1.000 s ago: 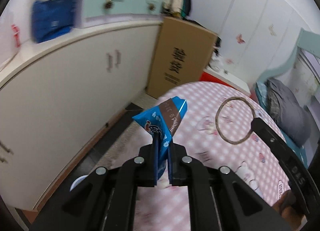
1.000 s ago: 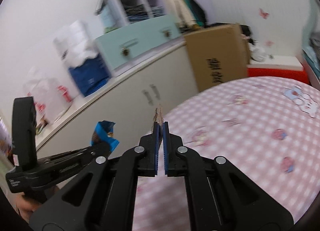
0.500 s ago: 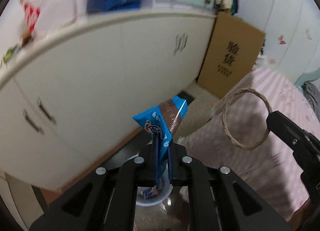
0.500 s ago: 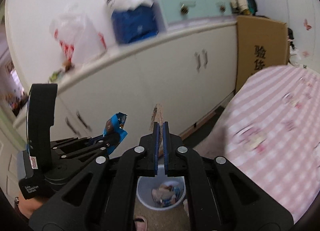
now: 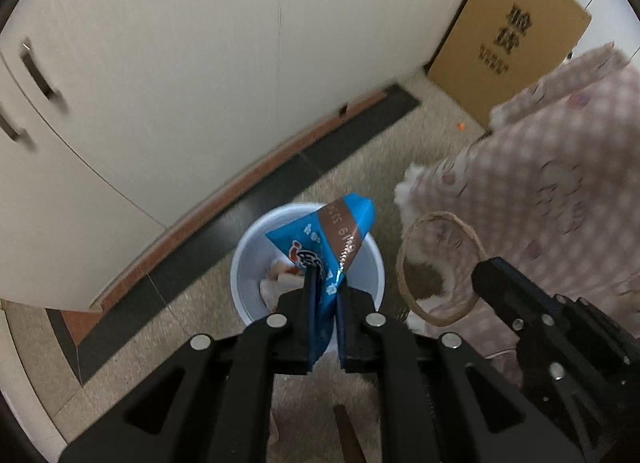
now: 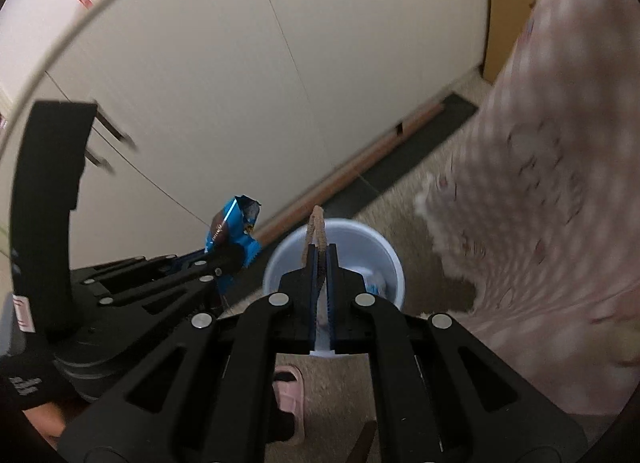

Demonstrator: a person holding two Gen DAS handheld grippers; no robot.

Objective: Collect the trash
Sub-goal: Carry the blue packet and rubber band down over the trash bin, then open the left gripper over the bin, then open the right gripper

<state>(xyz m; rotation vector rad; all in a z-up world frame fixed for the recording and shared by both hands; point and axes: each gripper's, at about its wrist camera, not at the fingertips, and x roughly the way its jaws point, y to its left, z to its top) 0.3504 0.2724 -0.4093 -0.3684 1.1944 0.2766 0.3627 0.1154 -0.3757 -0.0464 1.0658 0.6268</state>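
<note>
Blue snack wrapper [image 5: 325, 259] w/ a brown band and white print, crinkly foil, torn at the top, is pinched in the left gripper [image 5: 325, 295], jaws closed tight on its lower part, right above a white round plastic bin [image 5: 244, 263]. Bin already has wrappers and paper scraps inside. Right gripper [image 6: 321, 263] has its jaws clamped on a thin tan twine loop [image 5: 438, 267], rough-fibred, hanging as a ring beside the bin, over its rim in the right view. Floor [image 5: 192, 303] is speckled beige tile w/ dark border strip. Cream cupboard doors [image 5: 180, 63] behind, cardboard box [image 5: 508, 31] in the corner, pink checked bedsheet [image 5: 560, 167] at right, pink slipper [image 6: 290, 395] below.
</note>
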